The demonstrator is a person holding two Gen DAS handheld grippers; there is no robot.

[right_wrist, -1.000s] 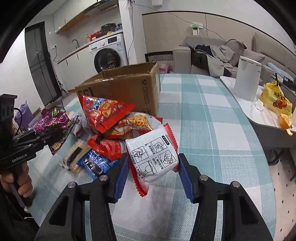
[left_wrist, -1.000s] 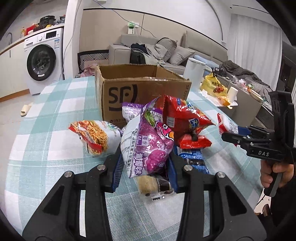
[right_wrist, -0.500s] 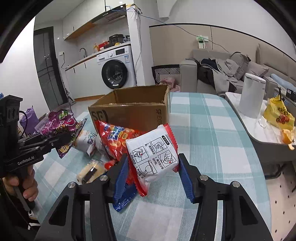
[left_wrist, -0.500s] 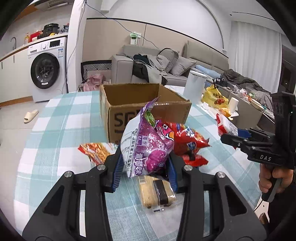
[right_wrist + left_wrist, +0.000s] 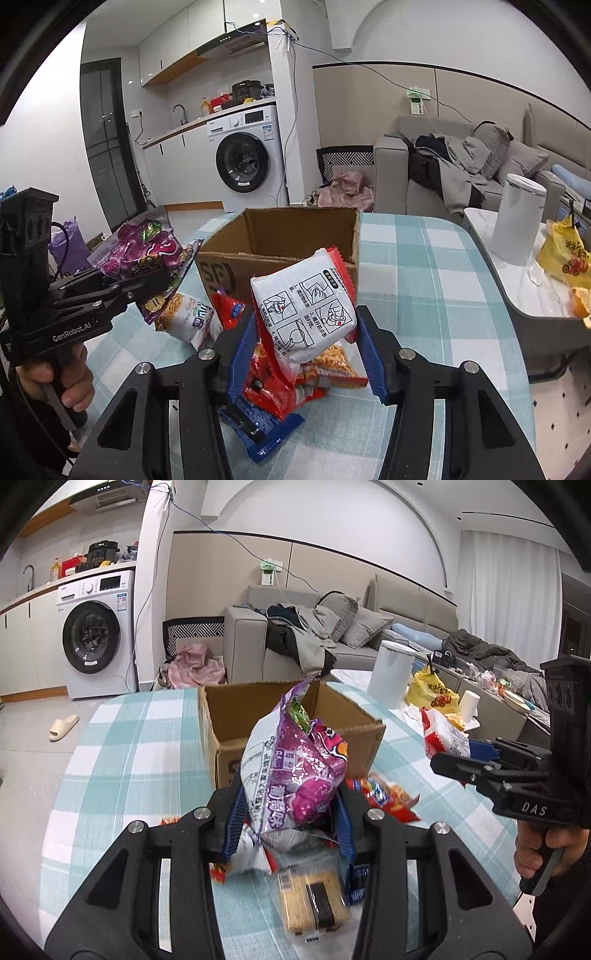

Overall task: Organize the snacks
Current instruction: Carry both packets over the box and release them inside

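**Both packets up, carton straight ahead**

The open cardboard box point(image 5: 295, 731) stands just beyond both raised packets: left hand-held gripper point(image 5: 288, 812) clamps the purple snack bag point(image 5: 295, 771), right hand-held gripper point(image 5: 306, 339) the white-and-red packet point(image 5: 306, 306), above the tabletop point(image 5: 129, 746).

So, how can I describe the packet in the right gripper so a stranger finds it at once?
Find the open cardboard box on the checked table. In front of it the right gripper clamps a puffy white packet. Only it shows four black instruction drawings and red edges.

Both hand-held claws, left claw point(image 5: 290, 812) and right claw point(image 5: 308, 354), point slightly downward, each clamped on a packet.
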